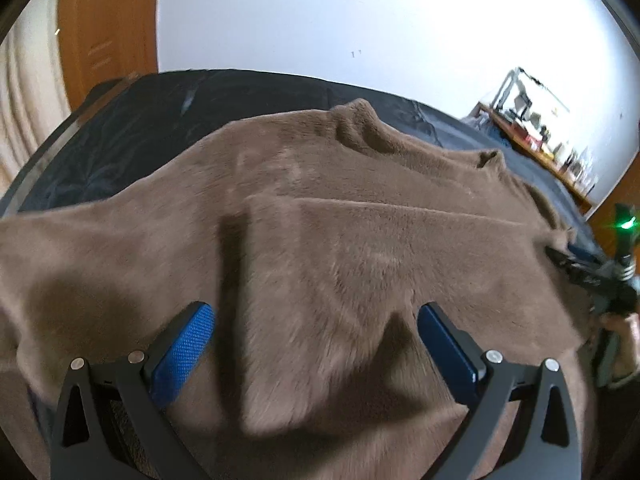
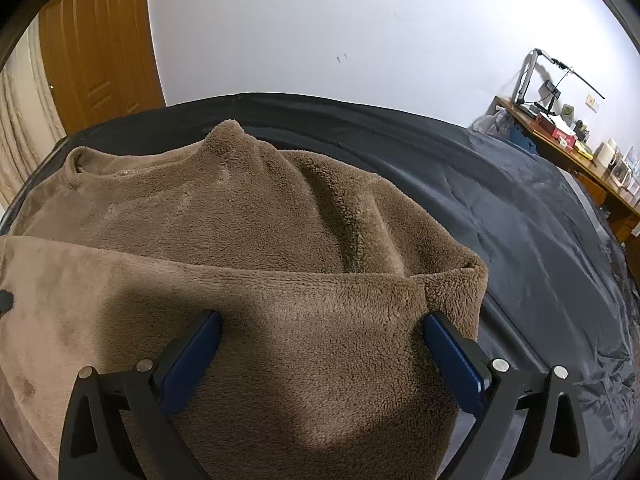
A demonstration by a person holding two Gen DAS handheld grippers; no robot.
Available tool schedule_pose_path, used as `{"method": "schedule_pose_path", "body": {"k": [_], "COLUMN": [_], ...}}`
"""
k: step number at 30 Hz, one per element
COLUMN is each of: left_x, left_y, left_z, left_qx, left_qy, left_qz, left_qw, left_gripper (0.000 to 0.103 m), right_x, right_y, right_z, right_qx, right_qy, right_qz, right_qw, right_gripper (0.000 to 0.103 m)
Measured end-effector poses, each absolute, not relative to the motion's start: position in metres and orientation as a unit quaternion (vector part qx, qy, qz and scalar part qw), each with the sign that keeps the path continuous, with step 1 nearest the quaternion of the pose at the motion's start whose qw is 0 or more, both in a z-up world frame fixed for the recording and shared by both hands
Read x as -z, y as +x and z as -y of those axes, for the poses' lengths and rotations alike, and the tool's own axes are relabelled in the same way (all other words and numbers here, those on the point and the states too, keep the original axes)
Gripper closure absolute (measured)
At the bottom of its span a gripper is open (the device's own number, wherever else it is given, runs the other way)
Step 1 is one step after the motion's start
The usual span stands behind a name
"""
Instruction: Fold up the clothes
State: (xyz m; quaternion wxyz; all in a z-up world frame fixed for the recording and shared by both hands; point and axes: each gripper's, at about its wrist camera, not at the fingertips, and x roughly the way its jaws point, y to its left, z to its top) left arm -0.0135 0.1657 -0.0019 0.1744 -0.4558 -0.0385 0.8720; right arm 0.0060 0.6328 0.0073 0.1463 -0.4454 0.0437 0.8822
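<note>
- Left wrist view: the left gripper (image 1: 314,336) hangs over the brown fleece garment (image 1: 320,240) with its 2 blue-padded fingers (image 1: 184,356) spread wide and nothing between them but the pile below; whether the tips touch the cloth I cannot tell.
- Ahead of those fingers a straight folded edge crosses the garment, so 1 layer lies doubled over the body, likely to narrow it.
- Right wrist view: the right gripper (image 2: 322,342) also stands agape, both fingers (image 2: 452,352) straddling a raised hump of fleece, pressed into or just above it.
- Beyond the right finger, a cuff-like end (image 2: 456,284) turns back at the garment's edge.
- Garment rests on a dark sheet (image 2: 520,220), collar (image 2: 92,160) far ahead of the fingers, left.
- Such flat spreading suits smoothing or regripping; which, I cannot settle.
</note>
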Motion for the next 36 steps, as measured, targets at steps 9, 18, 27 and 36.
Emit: {"method": "schedule_pose_path", "body": {"k": [9, 18, 27, 36], "left_x": [-0.053, -0.027, 0.014, 0.019], "left_y": [0.09, 0.17, 0.18, 0.188], "left_z": [-0.03, 0.102, 0.089, 0.081], "left_qx": [-0.908, -0.89, -0.87, -0.874], "left_qy": [-0.399, -0.412, -0.453, -0.45], "left_qz": [0.074, 0.192, 0.195, 0.184], "left_qw": [0.104, -0.036, -0.013, -0.023], "left_gripper": [0.001, 0.001, 0.006, 0.021], "right_x": [-0.008, -0.009, -0.01, -0.01], "right_y": [0.01, 0.015, 0.017, 0.017], "right_z": [-0.638, -0.646, -0.649, -0.651], "right_qx": [-0.884, -0.886, -0.888, -0.888], "right_qy": [-0.443, -0.441, -0.438, -0.438], "right_qz": [-0.051, -0.055, -0.061, -0.061], "right_qw": [0.139, 0.131, 0.124, 0.122], "right_gripper": [0.001, 0.001, 0.001, 0.001]}}
